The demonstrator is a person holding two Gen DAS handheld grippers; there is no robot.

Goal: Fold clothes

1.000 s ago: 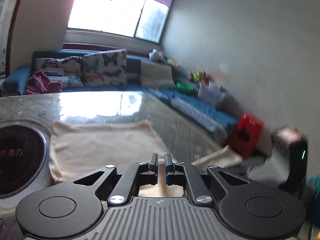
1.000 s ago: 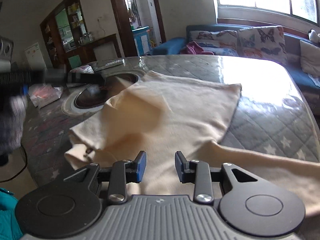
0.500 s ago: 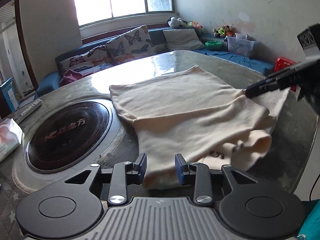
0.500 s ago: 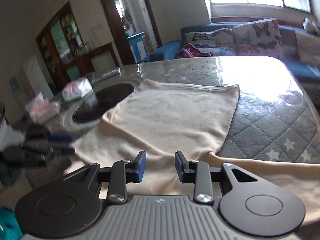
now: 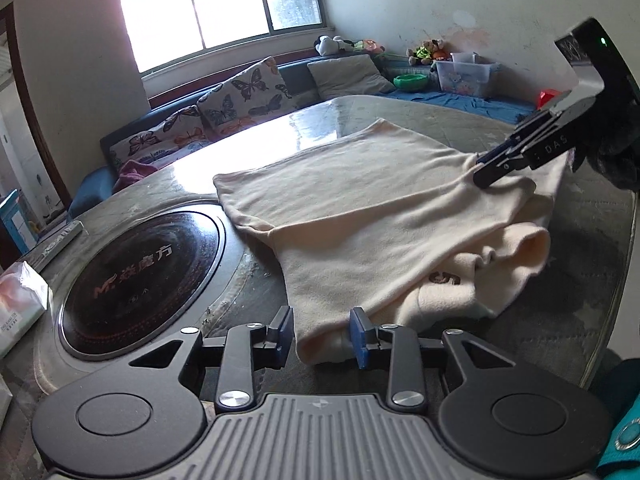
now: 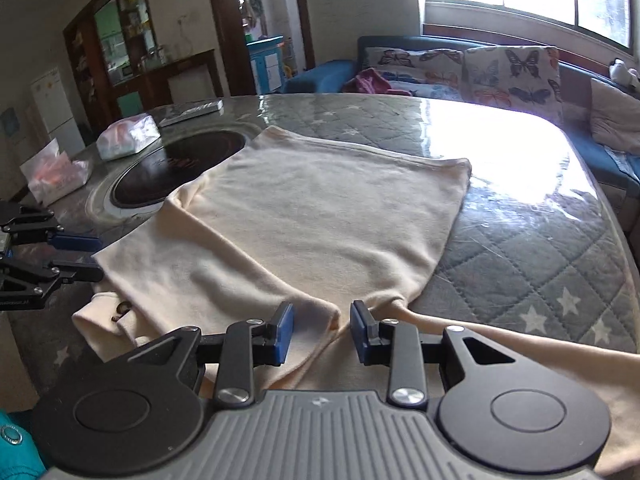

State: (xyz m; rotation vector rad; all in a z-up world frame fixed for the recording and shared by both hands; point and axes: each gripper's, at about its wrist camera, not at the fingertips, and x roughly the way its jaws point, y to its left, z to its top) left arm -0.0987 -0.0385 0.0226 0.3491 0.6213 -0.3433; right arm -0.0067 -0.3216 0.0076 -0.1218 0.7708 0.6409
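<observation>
Both tools released: left tool [image 5: 320, 336] straddles the cream garment's [image 5: 380, 208] near folded corner, long axis running ahead-right toward right tool [image 6: 322, 332], so left's closer.

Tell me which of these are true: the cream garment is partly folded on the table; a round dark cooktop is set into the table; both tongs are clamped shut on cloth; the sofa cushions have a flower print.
1. The cream garment lies partly folded on the table. True.
2. A round dark cooktop is set into the table. True.
3. Both tongs are clamped shut on cloth. False: the left tongs and right tongs both stand open.
4. The sofa cushions have a flower print. False: butterflies.
</observation>
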